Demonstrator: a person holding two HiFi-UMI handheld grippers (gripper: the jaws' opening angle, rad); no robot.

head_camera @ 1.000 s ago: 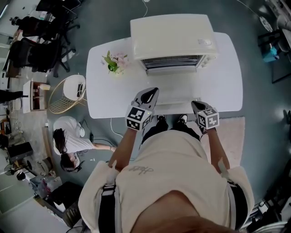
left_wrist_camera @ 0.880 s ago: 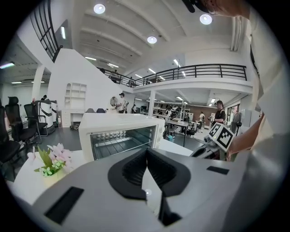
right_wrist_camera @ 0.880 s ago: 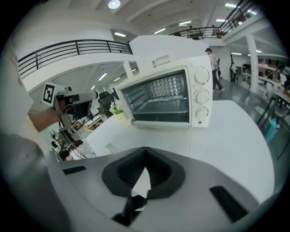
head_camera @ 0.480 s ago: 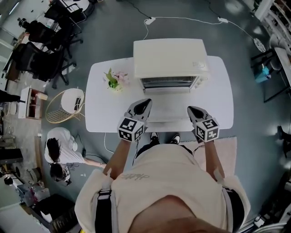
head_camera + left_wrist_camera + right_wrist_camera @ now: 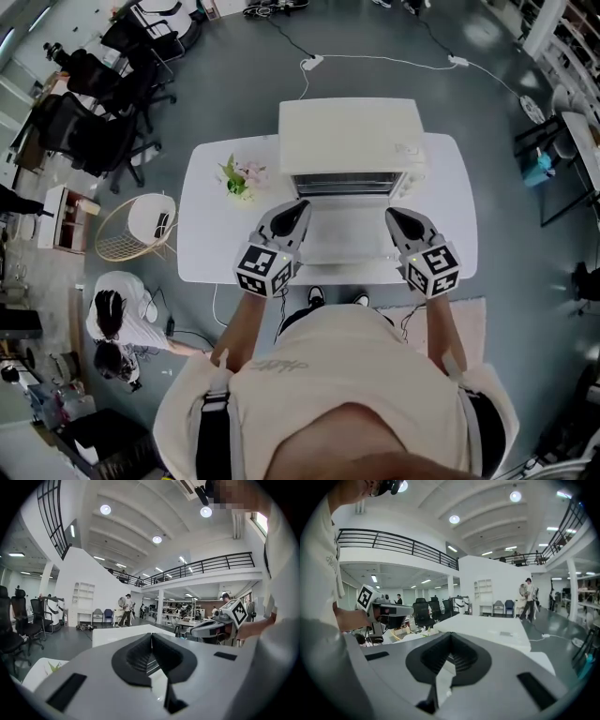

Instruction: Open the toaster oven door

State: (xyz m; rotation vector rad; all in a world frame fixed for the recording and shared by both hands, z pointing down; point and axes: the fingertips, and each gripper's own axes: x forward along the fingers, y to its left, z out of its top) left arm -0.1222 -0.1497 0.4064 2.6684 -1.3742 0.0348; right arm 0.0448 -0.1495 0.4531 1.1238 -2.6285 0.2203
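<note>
Grey workshop floor (image 5: 234, 84) spreads around the white counter (image 5: 211, 225), and at the far side of the counter stands the cream toaster oven (image 5: 349, 131). Its door (image 5: 345, 234) lies folded down flat toward the person and the rack shows in the mouth, so I judge the opening as already done. Since one second ago the door has kept this position, but both tools have come forward from the counter's near edge. The left hand-held gripper (image 5: 292, 214) is now at the door's left side and the right hand-held gripper (image 5: 398, 221) at its right side. Each has its jaws pressed together with nothing between them. Whether they touch the door, I cannot tell.
</note>
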